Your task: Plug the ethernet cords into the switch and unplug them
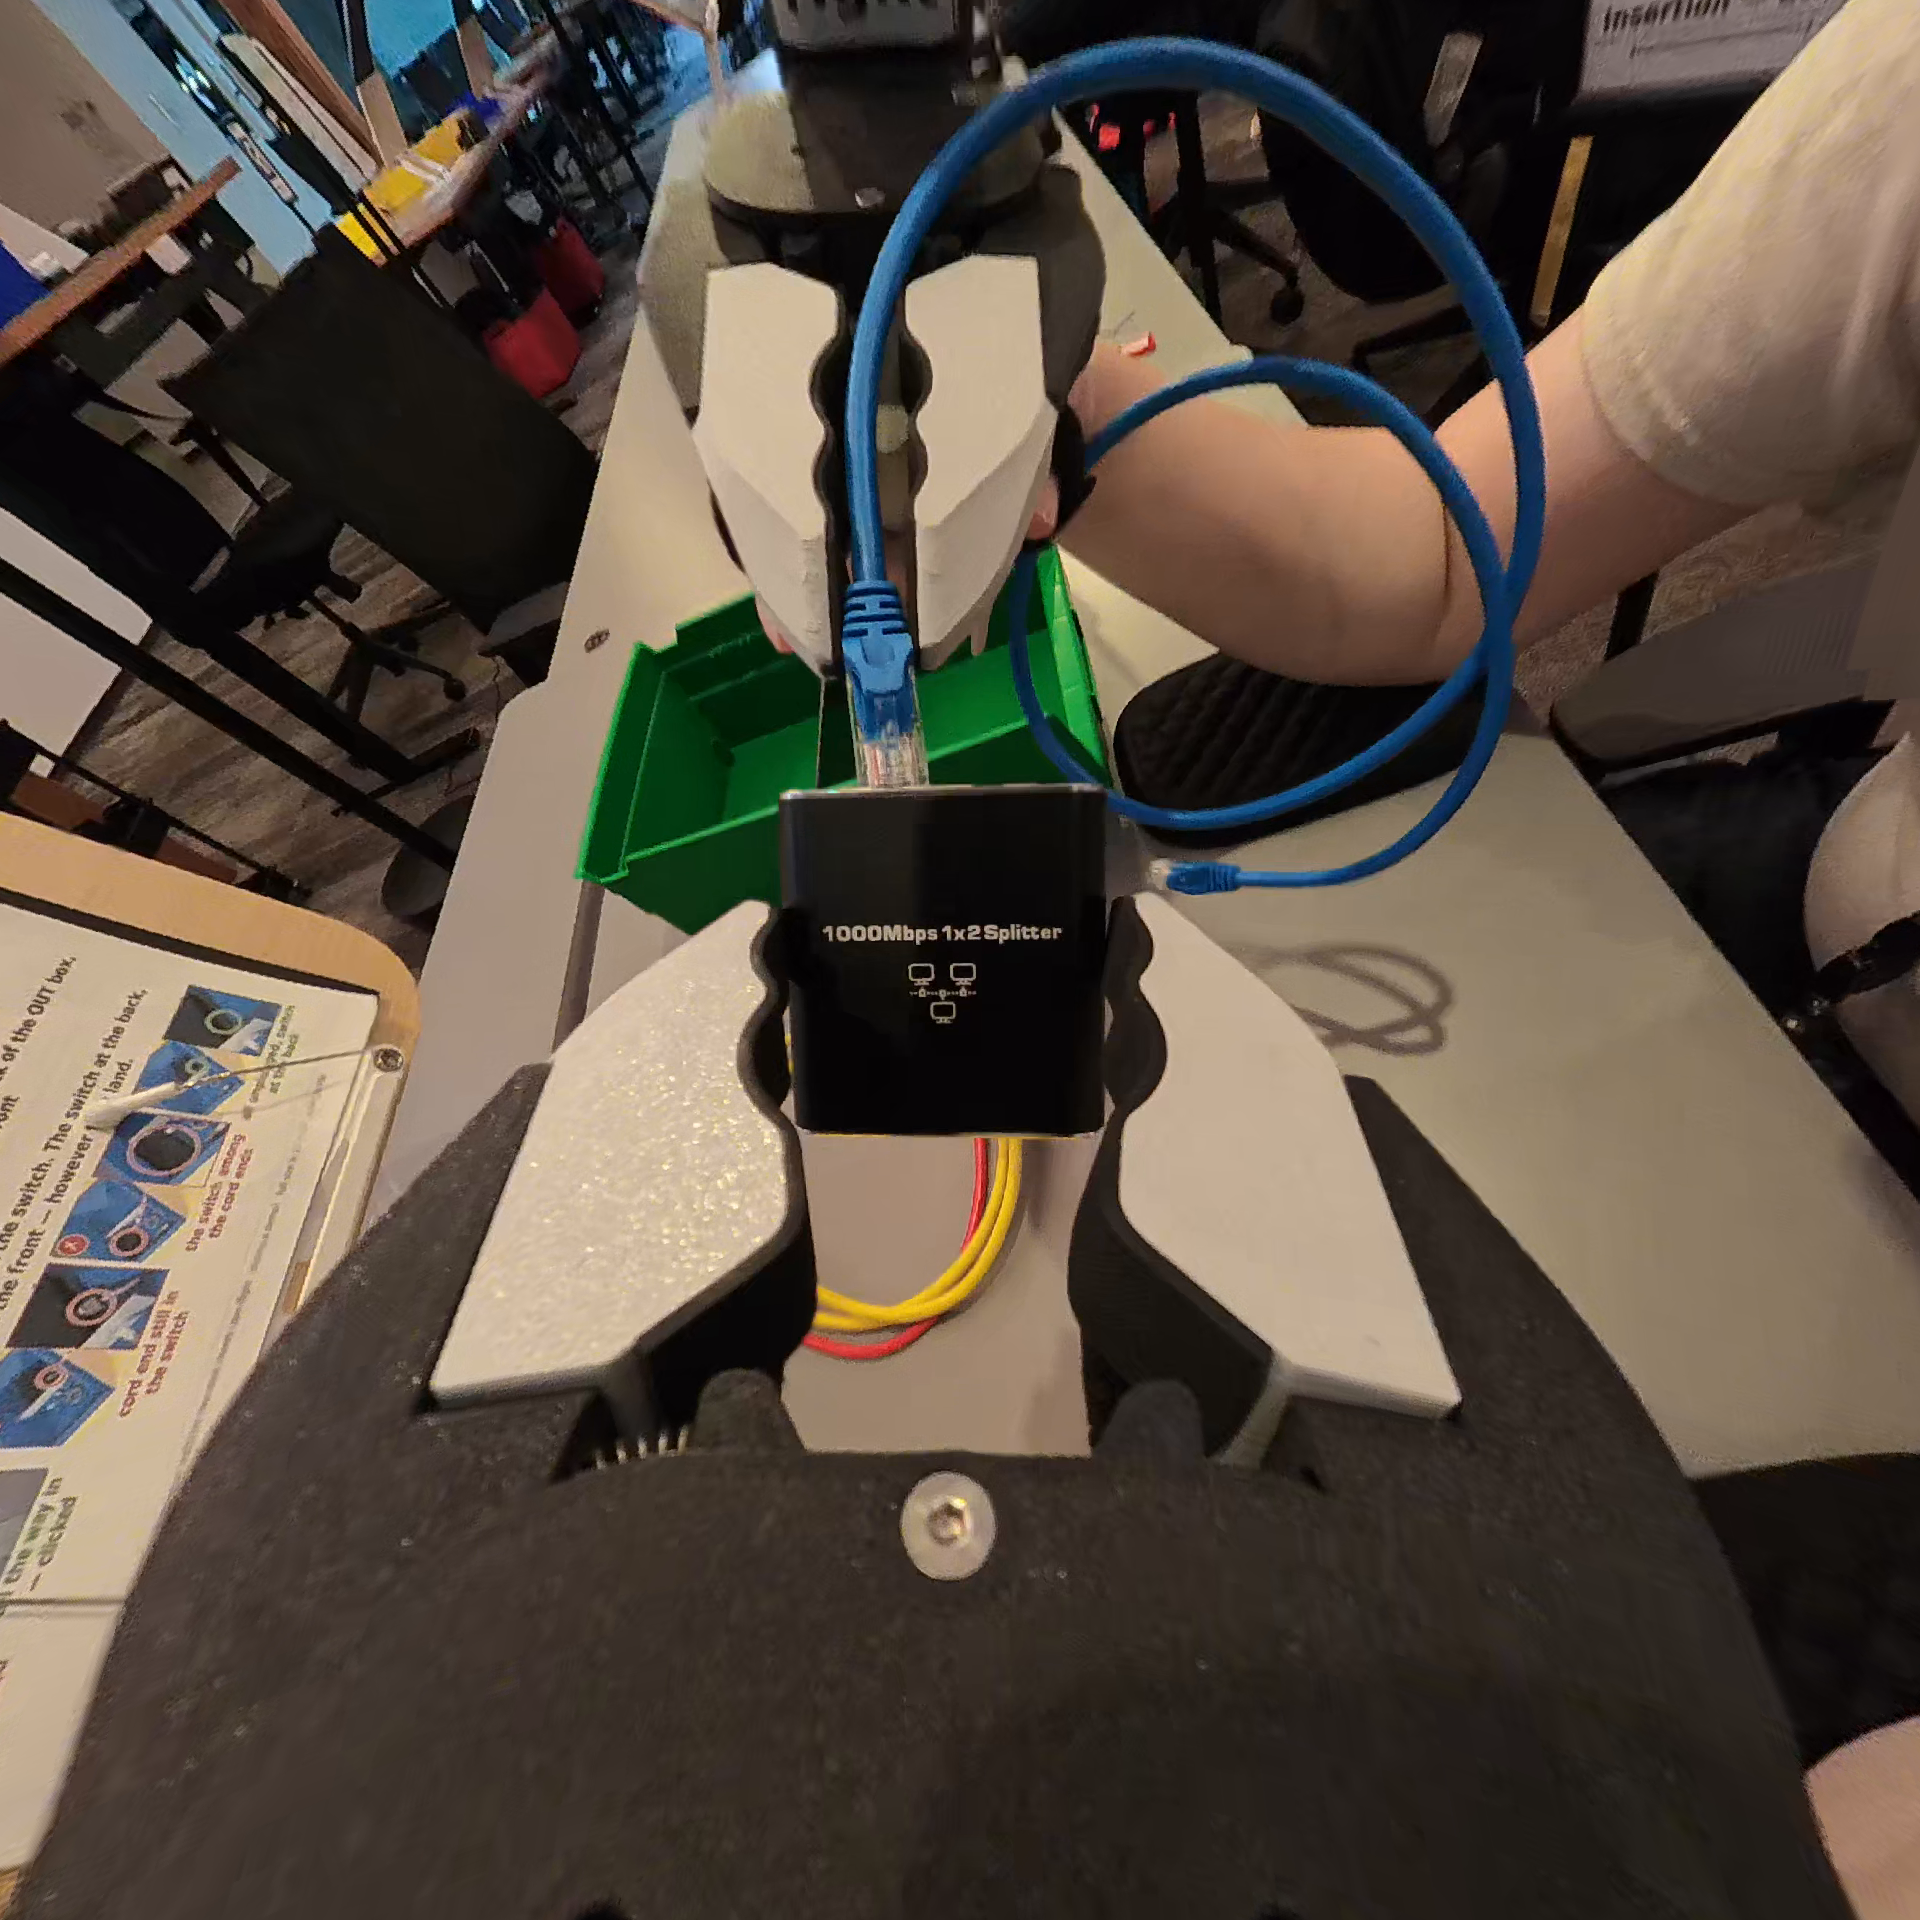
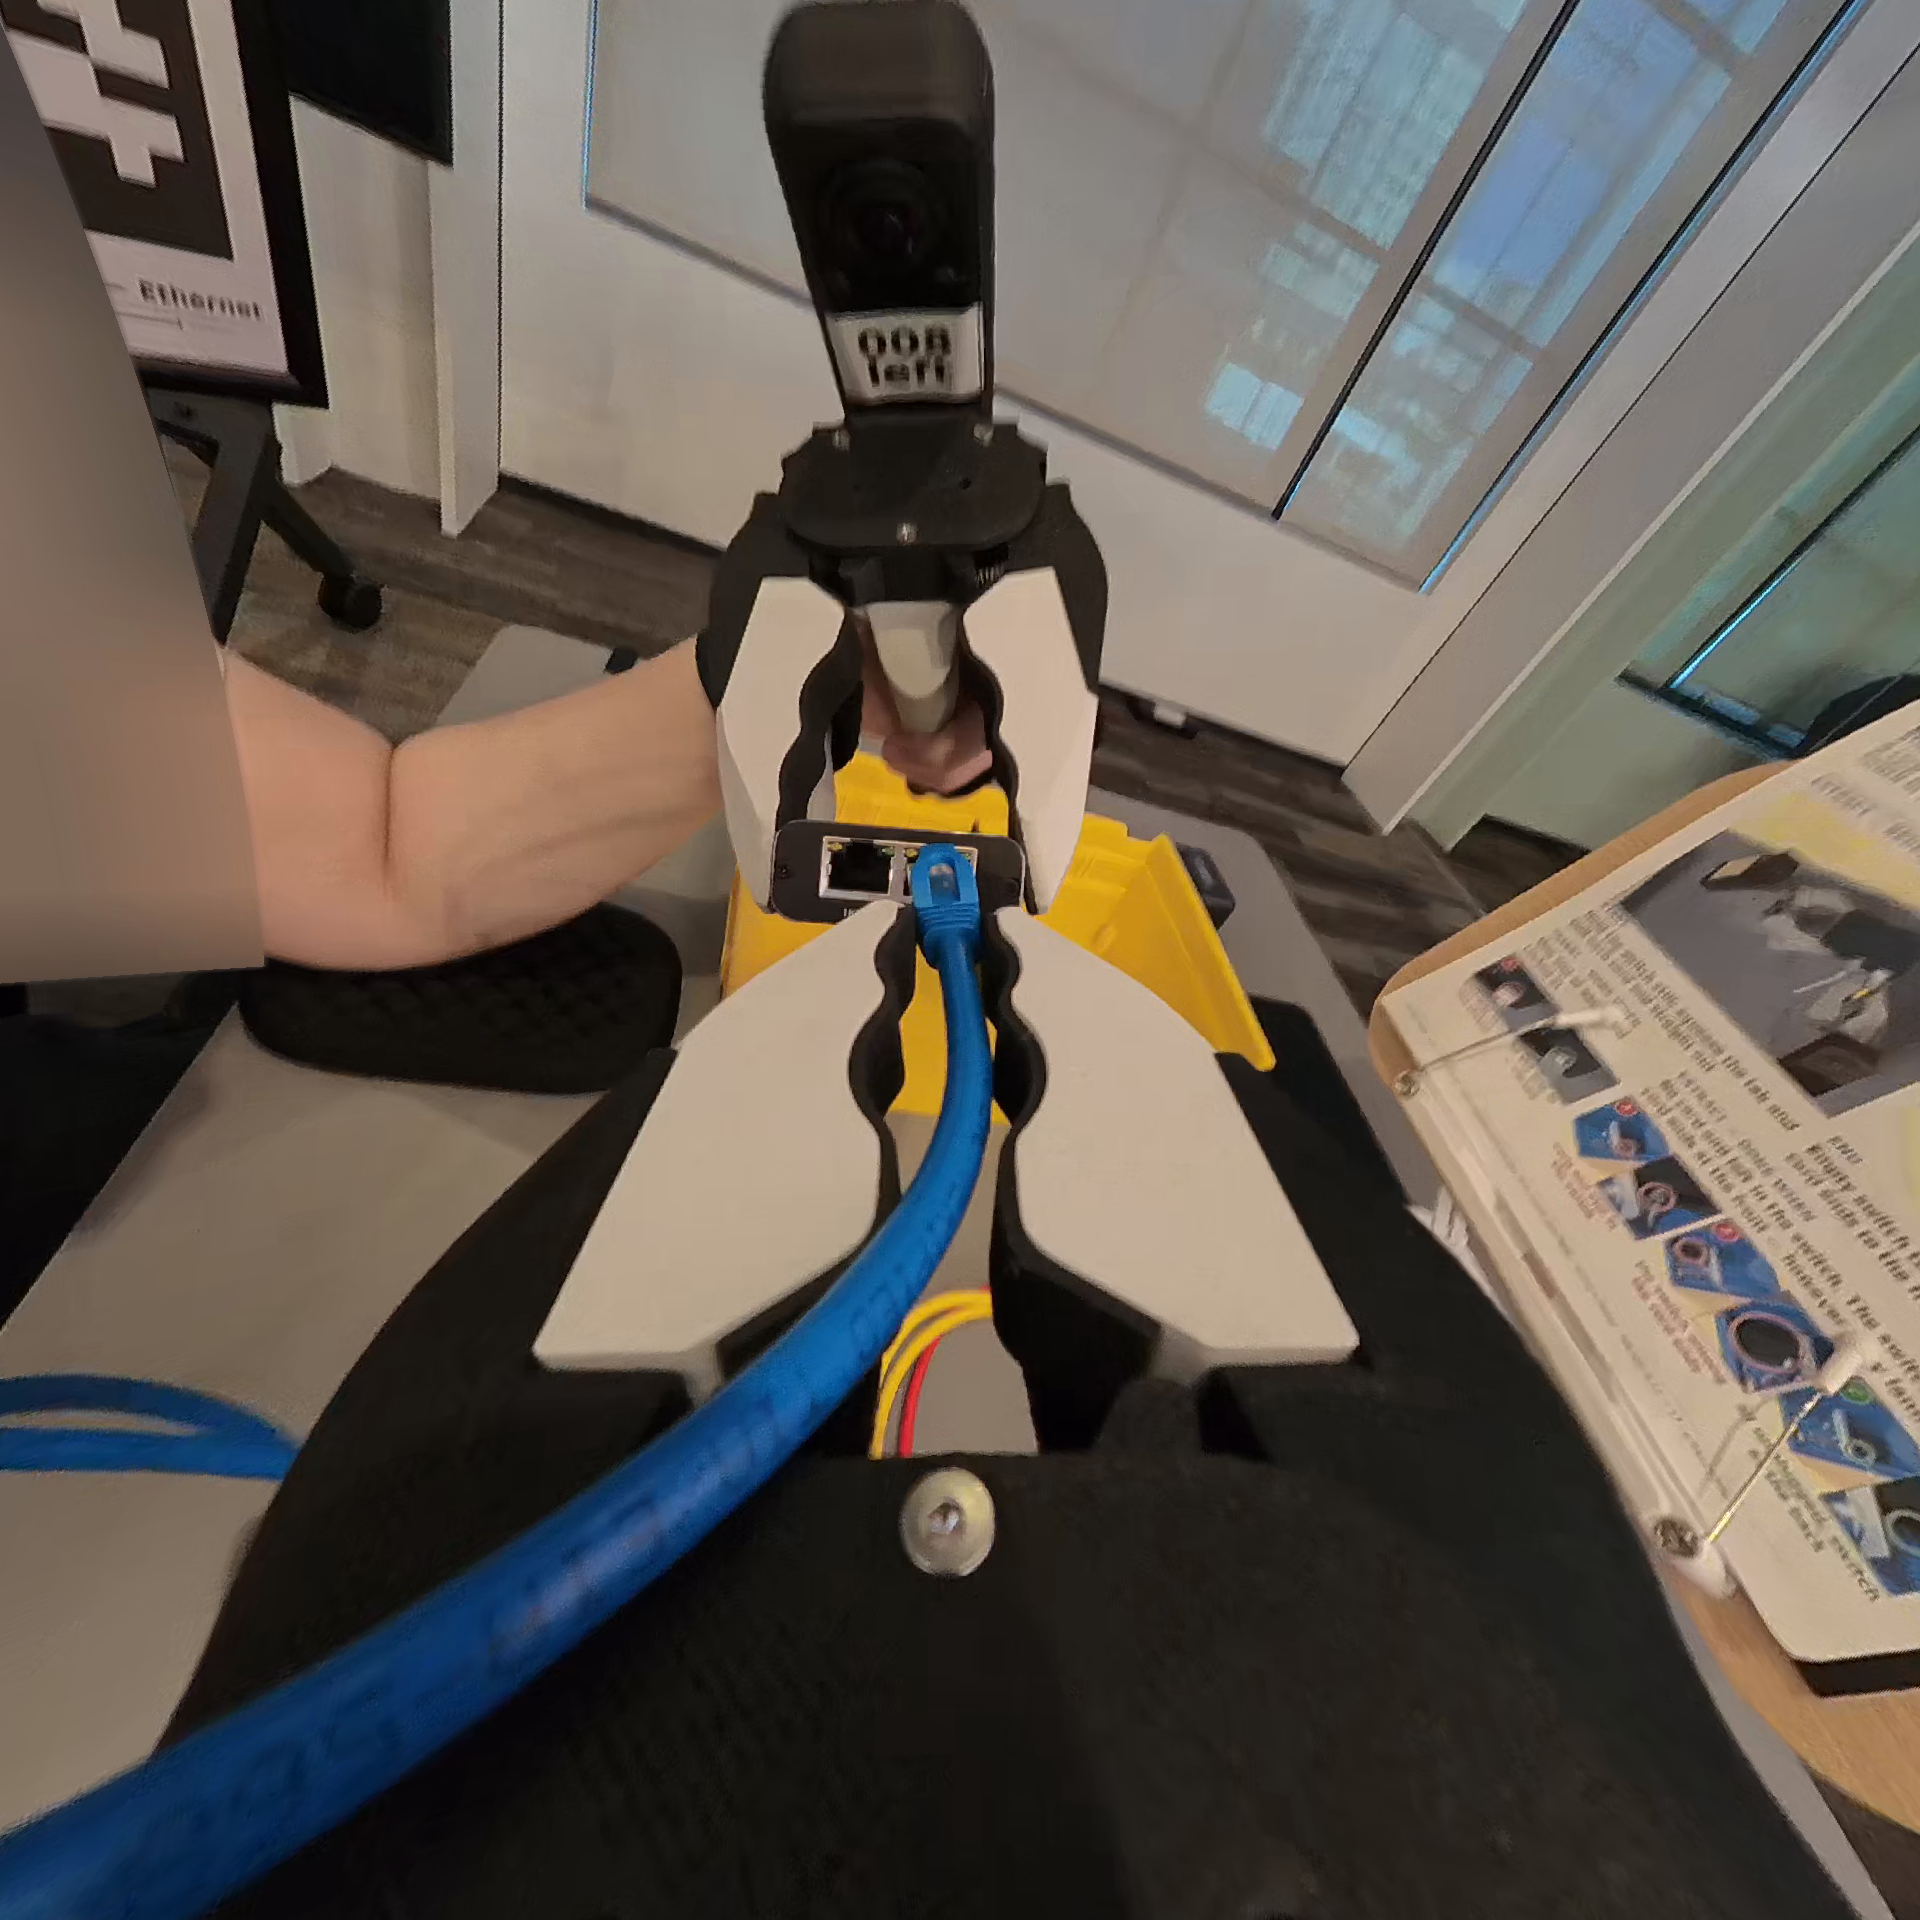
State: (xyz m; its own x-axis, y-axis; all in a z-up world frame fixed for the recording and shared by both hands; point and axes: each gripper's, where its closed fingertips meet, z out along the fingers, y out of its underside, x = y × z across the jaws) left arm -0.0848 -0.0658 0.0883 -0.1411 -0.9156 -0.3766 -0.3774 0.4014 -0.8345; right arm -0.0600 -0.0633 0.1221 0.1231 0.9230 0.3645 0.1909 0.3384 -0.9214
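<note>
1. Left wrist view. The left gripper (image 1: 943, 987) clamps the black switch (image 1: 943, 966) between its 2 fingers and holds it above the grey table (image 1: 1455, 1091). Opposite it, the right gripper (image 1: 875, 655) pinches the blue ethernet cord (image 1: 1496, 582) just behind its connector (image 1: 883, 686), whose clear tip meets the far face of the switch. The cord loops up and round over the person's forearm (image 1: 1299, 540); its free end (image 1: 1205, 880) lies near the switch's right side, unplugged. A green bin (image 1: 665, 790) stands beyond the switch towards the table's far end. Yellow and red wires (image 1: 935, 1320) lie on the table beneath the gripper, and an instruction sheet (image 1: 156, 1195) sits at the left edge.

2. Right wrist view. The right gripper (image 2: 940, 925) is closed on the blue cord, with the connector (image 2: 940, 883) at the right-hand of 2 ports (image 2: 899, 871); the left-hand port (image 2: 854, 871) is empty. The left gripper (image 2: 904, 852) grips the switch (image 2: 800, 883) from behind. A yellow bin (image 2: 1164, 935) lies beneath.

3. Progress, as a judgement. 1 plug is at or partly in its port; whether it is fully seated cannot be told. The 2nd port and the unplugging appear to remain.
</note>
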